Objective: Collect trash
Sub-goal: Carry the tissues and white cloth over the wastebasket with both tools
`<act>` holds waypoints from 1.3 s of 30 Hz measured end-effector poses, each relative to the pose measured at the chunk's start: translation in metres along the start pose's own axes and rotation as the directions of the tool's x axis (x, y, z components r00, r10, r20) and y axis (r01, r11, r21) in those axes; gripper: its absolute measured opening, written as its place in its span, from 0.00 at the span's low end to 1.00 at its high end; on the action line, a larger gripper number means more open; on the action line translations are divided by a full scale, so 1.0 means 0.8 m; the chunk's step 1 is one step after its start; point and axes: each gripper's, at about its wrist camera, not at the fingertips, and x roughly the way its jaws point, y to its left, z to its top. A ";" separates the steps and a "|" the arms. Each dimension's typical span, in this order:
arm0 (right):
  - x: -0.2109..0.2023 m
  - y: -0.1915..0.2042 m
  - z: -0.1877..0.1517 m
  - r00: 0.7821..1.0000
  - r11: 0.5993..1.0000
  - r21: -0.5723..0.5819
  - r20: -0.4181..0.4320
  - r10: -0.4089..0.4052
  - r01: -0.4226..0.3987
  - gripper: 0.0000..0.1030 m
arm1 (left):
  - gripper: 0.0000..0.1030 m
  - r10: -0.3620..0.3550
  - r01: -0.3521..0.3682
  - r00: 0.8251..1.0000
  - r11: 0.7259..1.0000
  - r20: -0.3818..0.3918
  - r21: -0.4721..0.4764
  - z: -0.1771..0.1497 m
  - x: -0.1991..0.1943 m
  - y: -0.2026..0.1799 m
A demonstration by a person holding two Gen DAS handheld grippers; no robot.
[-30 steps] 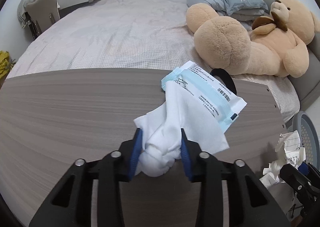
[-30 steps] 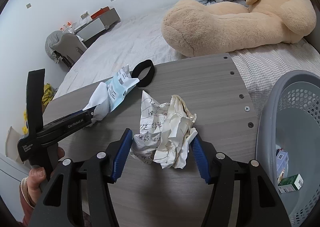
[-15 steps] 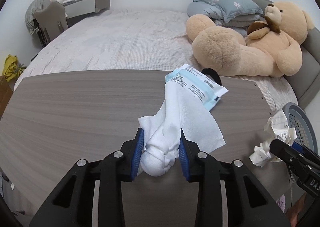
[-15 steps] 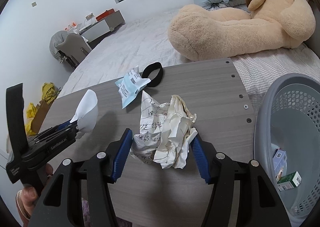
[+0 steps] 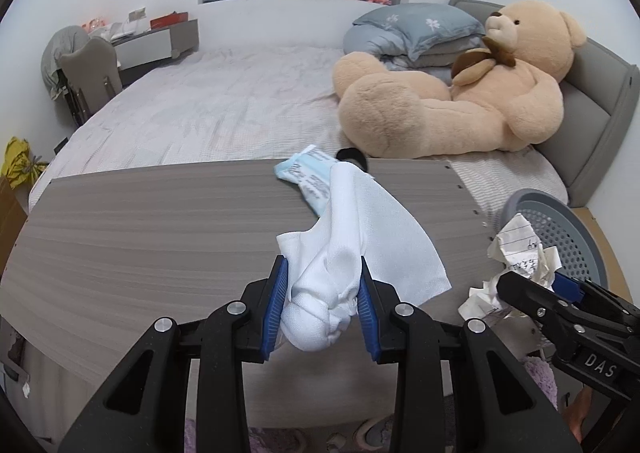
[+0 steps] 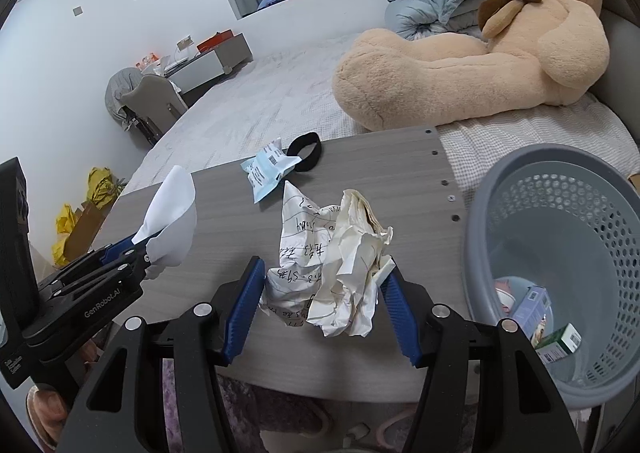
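Here, the crumpled white tissue (image 5: pixel 332 285) was pinched between the blue pads of the left gripper (image 5: pixel 322 307), its loose flap fanned out to the right and its bunched end hanging just past the near edge of the grey wood-grain table (image 5: pixel 160 229); in the right wrist view the same tissue (image 6: pixel 170 221) was raised off the table at the left. The right gripper (image 6: pixel 322 305) was closed on a wad of crumpled lined paper (image 6: pixel 332 261) with handwriting on it, held above the near part of the table; in the left wrist view that paper (image 5: pixel 520 253) sat in front of the basket rim at the right. Farther back on the table lay a light blue and white wrapper (image 6: pixel 266 169) printed with a barcode, and just beside it on the right, apparently touching it, a black hair band (image 6: pixel 306 151) near the far edge. To the right of the table stood a grey perforated basket (image 6: pixel 600 189), and in its bottom were a couple of small boxes (image 6: pixel 558 341). Beyond the table stretched a bed (image 5: pixel 224 105) with a pale checked cover, on which a large tan teddy bear (image 5: pixel 460 93) leaned against grey-blue pillows (image 5: pixel 416 29) at the far right. At the lower left of the right wrist view, a person's hand (image 6: pixel 46 409) gripped the left gripper's handle.
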 end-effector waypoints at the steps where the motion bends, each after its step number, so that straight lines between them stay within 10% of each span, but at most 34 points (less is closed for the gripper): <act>1: -0.004 -0.003 -0.002 1.000 1.000 0.002 0.004 -0.003 0.003 0.56 | 0.32 -0.006 0.006 1.000 1.000 0.001 0.007 -0.001 -0.003 -0.007; 21: -0.110 -0.143 -0.023 0.980 0.979 0.152 0.128 -0.152 0.132 0.56 | 0.32 -0.157 0.160 0.987 0.963 -0.033 0.215 -0.006 -0.005 -0.180; 39: -0.125 -0.268 -0.040 0.969 0.931 0.295 0.059 -0.242 0.215 0.56 | 0.33 -0.211 0.244 0.968 0.918 -0.136 0.311 0.002 0.052 -0.304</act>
